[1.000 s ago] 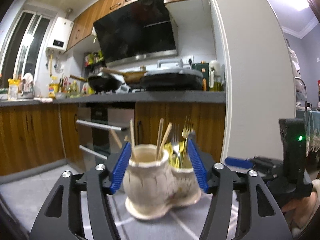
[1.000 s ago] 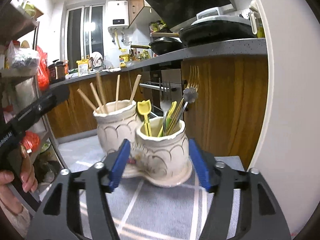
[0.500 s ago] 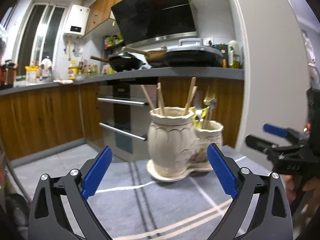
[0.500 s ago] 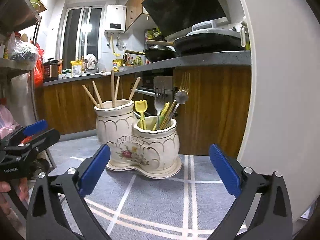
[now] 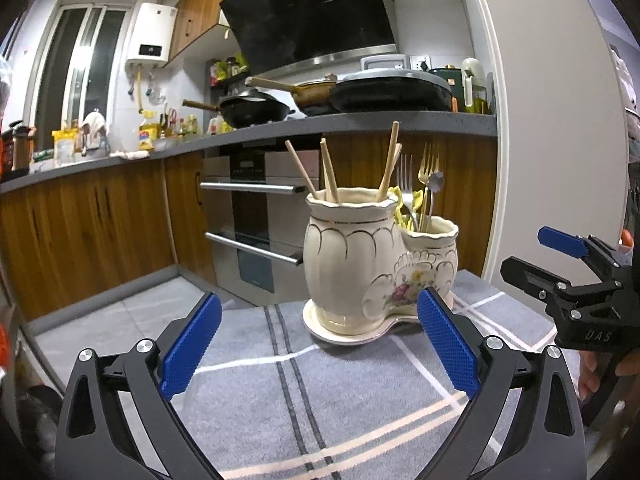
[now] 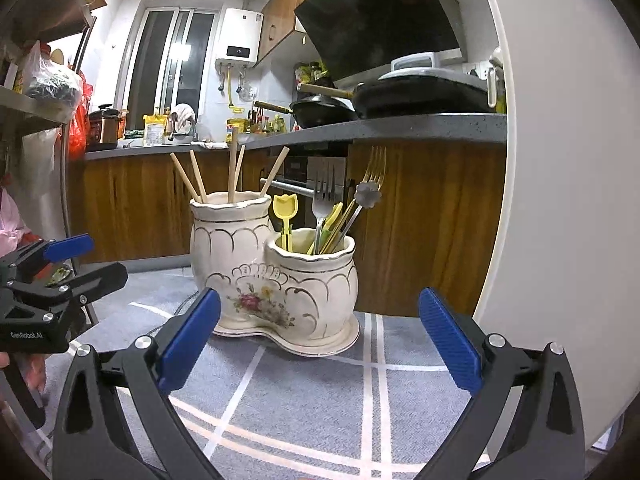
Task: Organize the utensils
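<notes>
Left claw [image 5: 318, 344]: I have it spread wide and empty, low over the grey checked cloth [image 5: 340, 408], the holder just beyond its tips.
Right claw [image 6: 319, 340]: also wide and holding nothing, the holder standing just past the gap between its blue pads [image 6: 190, 342].
Holder [image 6: 276, 280]: a cream 2-pot ceramic piece on 1 shared base, upright on the cloth-covered desk; its long axis runs side to side across my right view, tall pot left, short pot right.
Chopsticks [image 6: 234, 172]: in the tall pot, tips up, fanned outward.
Forks [image 6: 324, 208]: in the short pot with yellow picks [image 6: 285, 216], tines up, leaning right.
Risk: if I bring either claw forward low, I judge a pad could knock the base and slide or tip the holder; reaching in from above could snag the splayed chopsticks.
Behind: kitchen cabinets [image 5: 100, 216] well apart.
</notes>
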The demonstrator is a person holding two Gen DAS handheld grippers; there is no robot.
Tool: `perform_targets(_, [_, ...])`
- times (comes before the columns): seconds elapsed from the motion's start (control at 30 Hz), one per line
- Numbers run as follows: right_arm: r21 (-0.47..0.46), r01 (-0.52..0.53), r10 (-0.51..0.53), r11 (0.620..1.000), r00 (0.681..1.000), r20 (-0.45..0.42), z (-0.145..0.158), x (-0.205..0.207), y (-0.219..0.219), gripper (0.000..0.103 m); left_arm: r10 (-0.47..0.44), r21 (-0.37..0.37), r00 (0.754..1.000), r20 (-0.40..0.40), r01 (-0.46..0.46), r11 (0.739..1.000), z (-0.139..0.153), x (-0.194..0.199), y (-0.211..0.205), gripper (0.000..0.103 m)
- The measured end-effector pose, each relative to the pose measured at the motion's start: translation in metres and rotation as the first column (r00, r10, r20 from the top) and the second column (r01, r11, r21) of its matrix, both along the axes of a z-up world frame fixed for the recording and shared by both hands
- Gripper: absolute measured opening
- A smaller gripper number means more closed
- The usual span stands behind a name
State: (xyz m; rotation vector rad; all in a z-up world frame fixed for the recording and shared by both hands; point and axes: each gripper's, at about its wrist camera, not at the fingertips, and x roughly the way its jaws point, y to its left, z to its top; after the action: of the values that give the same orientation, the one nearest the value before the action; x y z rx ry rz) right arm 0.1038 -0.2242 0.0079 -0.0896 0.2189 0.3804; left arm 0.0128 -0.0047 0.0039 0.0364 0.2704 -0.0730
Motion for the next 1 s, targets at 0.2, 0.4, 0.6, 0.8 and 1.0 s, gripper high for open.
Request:
perform_targets(0.2, [0.014,-0.006,0.007,1.0,0.999,-0.038,-0.0024,0.0071,-0.0029,0.098,-0.009,0.007,1.0,-0.012,0.009,1.0,-0.001,0.0019,-0.0033,0.098])
perform_targets(0.4, [0.004,-0.014,0.014,1.0,0.999,-0.04,-0.0035,0.0071,-0.0007,0.098,-0.011,0.007,1.0,-0.01,0.011,1.0,-0.0012,0.0015,-0.0037,0.098])
perform_targets(0.6, [0.004,-0.012,0.012,1.0,0.999,-0.046,-0.0036,0.0084,-0.0006,0.098,-0.01,0.003,1.0,-0.015,0.01,1.0,-0.0005,0.0016,-0.0044,0.098])
perform_targets(0.8, [0.003,-0.011,0.011,1.0,0.999,-0.047,-0.0037,0.0091,-0.001,0.098,-0.01,0.003,1.0,-0.015,0.01,1.0,-0.0006,0.002,-0.0043,0.098])
perform_targets(1.0, [0.004,-0.008,0.008,1.0,0.999,-0.049,-0.0043,0.0105,-0.0009,0.098,-0.009,0.004,1.0,-0.015,0.009,1.0,-0.0007,0.002,-0.0042,0.098])
